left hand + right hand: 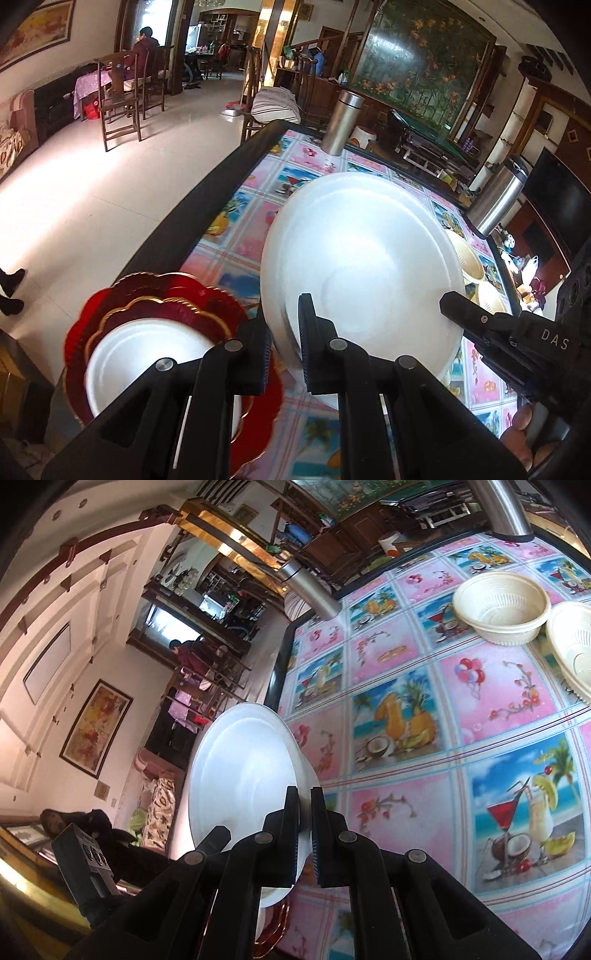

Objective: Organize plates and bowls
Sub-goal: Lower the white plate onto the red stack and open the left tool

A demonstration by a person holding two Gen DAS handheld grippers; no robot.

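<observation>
A large white plate (pixel 362 266) is held tilted above the table; it also shows in the right wrist view (pixel 243 775). My right gripper (pixel 305 827) is shut on its rim, and it shows at the right of the left wrist view (pixel 454 302). My left gripper (pixel 282 332) straddles the plate's near rim, its jaws a little apart. A red scalloped plate (pixel 177 295) with a white plate (pixel 147 354) on it lies below left, near the table edge. Two cream bowls (pixel 502 605) stand at the far right of the table.
Two steel flasks (pixel 343 122) (pixel 498 199) stand at the table's far side. The table (pixel 406 672) has a colourful patterned cloth and a black edge. A person sits at a far dining table beyond open floor.
</observation>
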